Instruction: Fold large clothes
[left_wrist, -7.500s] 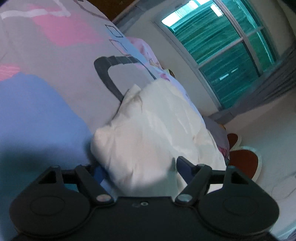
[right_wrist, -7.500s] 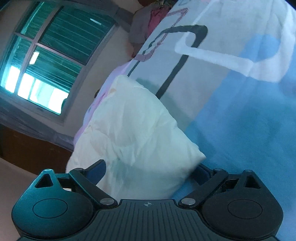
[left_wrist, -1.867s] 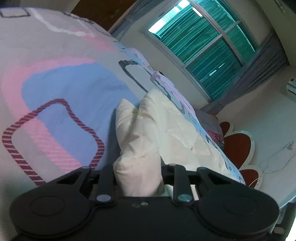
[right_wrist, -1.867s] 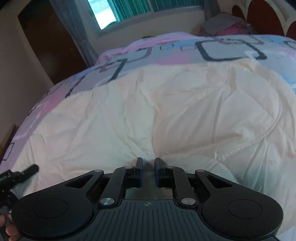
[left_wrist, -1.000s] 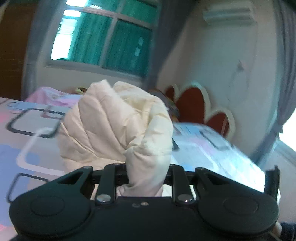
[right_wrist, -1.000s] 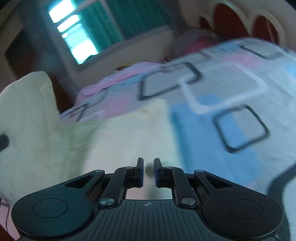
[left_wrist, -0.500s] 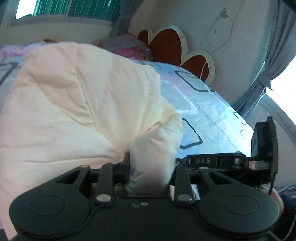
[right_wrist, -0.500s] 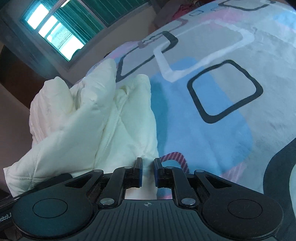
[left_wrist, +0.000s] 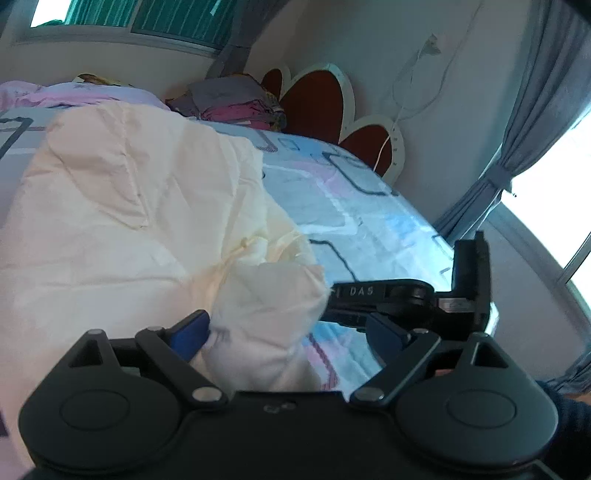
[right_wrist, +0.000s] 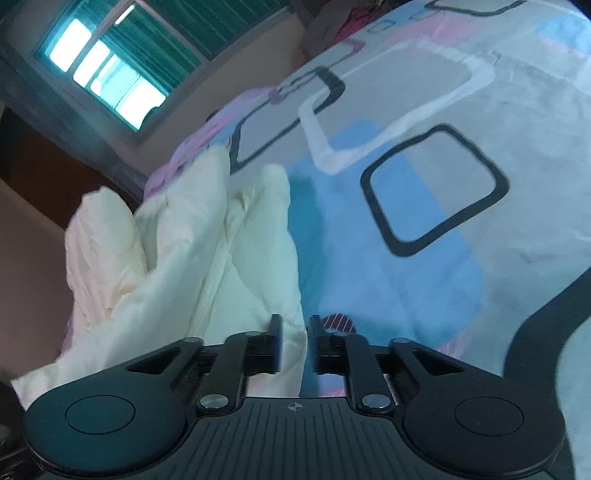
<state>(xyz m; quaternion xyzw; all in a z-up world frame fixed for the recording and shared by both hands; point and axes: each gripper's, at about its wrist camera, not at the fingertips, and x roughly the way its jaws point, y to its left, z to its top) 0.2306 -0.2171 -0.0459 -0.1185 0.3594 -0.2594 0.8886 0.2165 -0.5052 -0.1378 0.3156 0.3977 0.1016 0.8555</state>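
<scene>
Left gripper (left_wrist: 291, 328) spread wide, a puffy corner of the cream quilt (left_wrist: 122, 206) lying loose between its fingers. Right gripper (right_wrist: 295, 339) nearly closed, pinching a thin quilt edge. Quilt sits doubled on the patterned bedspread (right_wrist: 424, 192), near the bed's side. Judged: one fold laid down, further folds and squaring left. Fabric padded, stitched in panels, softly creased; layers bulge rather than lie flat.

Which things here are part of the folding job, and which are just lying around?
Part of the job: cream quilt; left gripper, open around a quilt corner; right gripper, shut on the quilt edge.

Lying around: patterned bedsheet; pile of folded clothes; red headboard; grey curtain.
</scene>
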